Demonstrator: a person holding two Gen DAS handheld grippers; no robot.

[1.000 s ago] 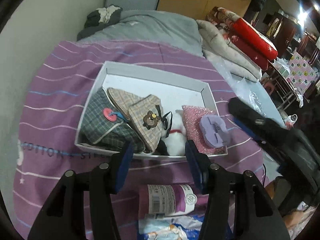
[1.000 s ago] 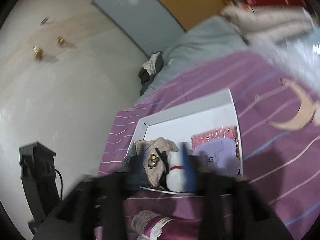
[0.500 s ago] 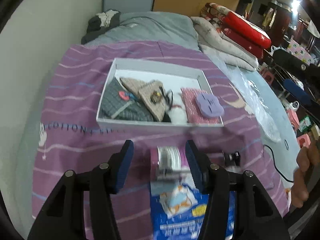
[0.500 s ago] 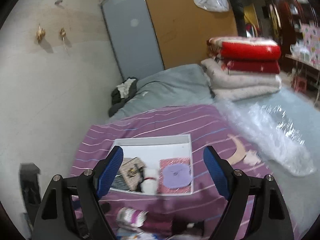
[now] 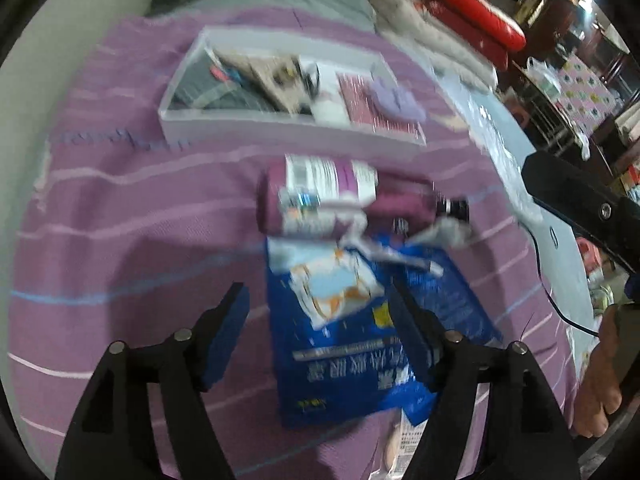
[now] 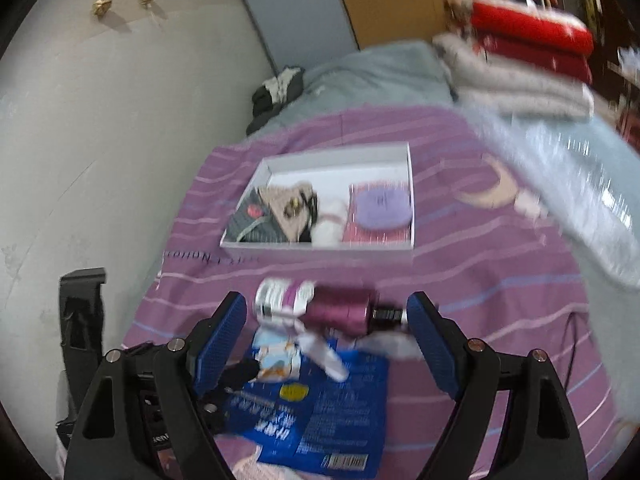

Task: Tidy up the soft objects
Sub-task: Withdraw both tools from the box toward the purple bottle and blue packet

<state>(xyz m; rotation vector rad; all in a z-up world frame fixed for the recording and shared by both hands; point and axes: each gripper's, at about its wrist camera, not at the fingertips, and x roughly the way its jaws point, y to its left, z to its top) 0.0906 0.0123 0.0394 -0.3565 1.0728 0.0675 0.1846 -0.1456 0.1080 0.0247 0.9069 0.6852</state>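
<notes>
On the purple striped bedspread stands a white box (image 5: 280, 125) (image 6: 320, 249) holding plaid pouches (image 5: 224, 96), a white plush (image 6: 326, 224), a pink glitter pouch and a lilac round pad (image 6: 382, 206). In front of the box lie a purple labelled roll (image 5: 320, 200) (image 6: 340, 308) and a blue packet (image 5: 360, 344) (image 6: 332, 404). My left gripper (image 5: 320, 338) hangs over the blue packet, its jaws opening, the pads clear of it. My right gripper (image 6: 326, 344) stands open above the roll and packet, with nothing held.
Folded red and white quilts (image 6: 520, 52) are stacked at the back right beside crinkled clear plastic (image 6: 580, 200). A grey blanket and dark clothes (image 6: 276, 92) lie behind the box by the wall. A hand (image 5: 600, 380) and a black cable (image 5: 552, 280) are at the right.
Both grippers have drawn back from the box toward the near side of the bed. The left now hangs over the blue packet with wider jaws. The right jaws have also widened.
</notes>
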